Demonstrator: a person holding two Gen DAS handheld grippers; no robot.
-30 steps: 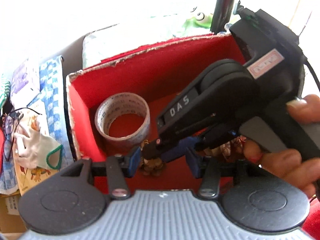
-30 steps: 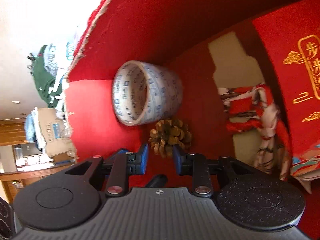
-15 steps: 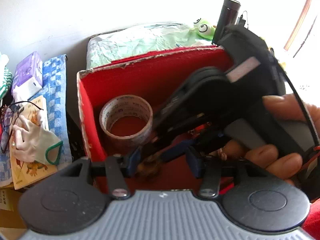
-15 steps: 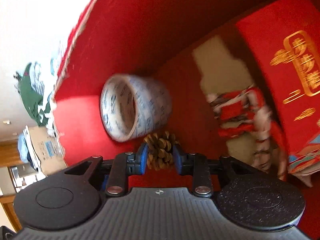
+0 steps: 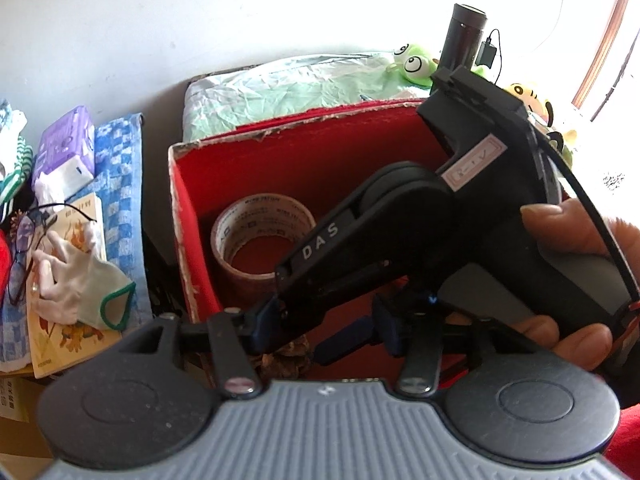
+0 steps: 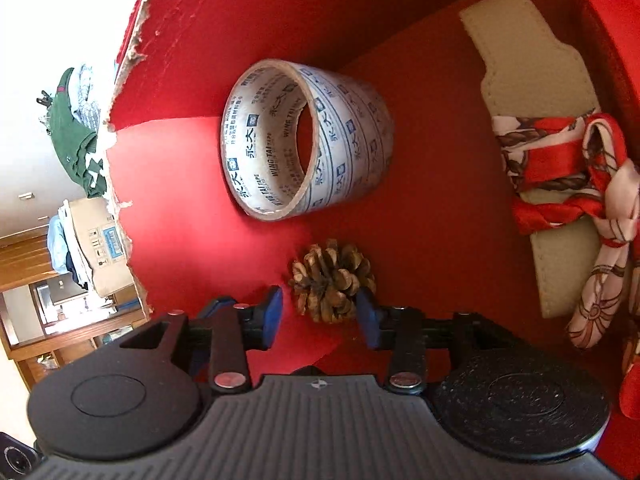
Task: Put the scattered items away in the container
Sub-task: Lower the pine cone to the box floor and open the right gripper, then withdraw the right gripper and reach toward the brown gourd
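The container is a red box (image 5: 288,160) with torn cardboard edges; its wall also shows in the right wrist view (image 6: 192,184). A tape roll (image 6: 304,140) lies inside, seen too in the left wrist view (image 5: 260,232). A brown pine cone (image 6: 332,280) rests on the box floor. My right gripper (image 6: 320,316) is open, its blue pads on either side of the cone, apart from it. My left gripper (image 5: 324,324) is open and empty above the box's near edge. The right gripper's black body (image 5: 420,232) fills the left wrist view.
Inside the box lie a cream leather piece (image 6: 532,128) tied with a red patterned scarf (image 6: 580,184). Left of the box are a white glove (image 5: 76,280), glasses (image 5: 24,252), a tissue pack (image 5: 64,148) and a blue checked cloth (image 5: 120,184). Plush toys (image 5: 416,64) stand behind.
My right gripper has opened and let go of the pine cone, which now rests on the box floor. The left gripper has drawn back and up a little.
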